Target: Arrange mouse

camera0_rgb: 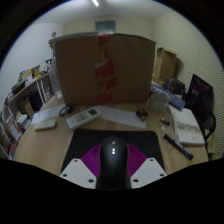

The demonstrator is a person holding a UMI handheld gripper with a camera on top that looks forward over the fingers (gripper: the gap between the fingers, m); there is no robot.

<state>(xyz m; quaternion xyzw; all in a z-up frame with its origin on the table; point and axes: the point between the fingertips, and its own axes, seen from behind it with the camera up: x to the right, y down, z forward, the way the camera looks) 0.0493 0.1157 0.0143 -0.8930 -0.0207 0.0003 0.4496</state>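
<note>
A glossy black mouse [112, 160] sits between the two fingers of my gripper [112, 168], its rounded back toward the camera. The magenta pads [90, 158] press against both of its sides. The white fingertips [76, 172] flank it left and right. The mouse is held over the near part of a dark mouse mat [95, 138] on the wooden desk [45, 145]. I cannot tell whether the mouse touches the mat.
A large cardboard box [103, 70] stands upright at the back of the desk. A white keyboard [85, 117] and papers [45, 120] lie to the left. A notebook [186, 127], a black pen [178, 147] and a monitor [202, 95] are to the right.
</note>
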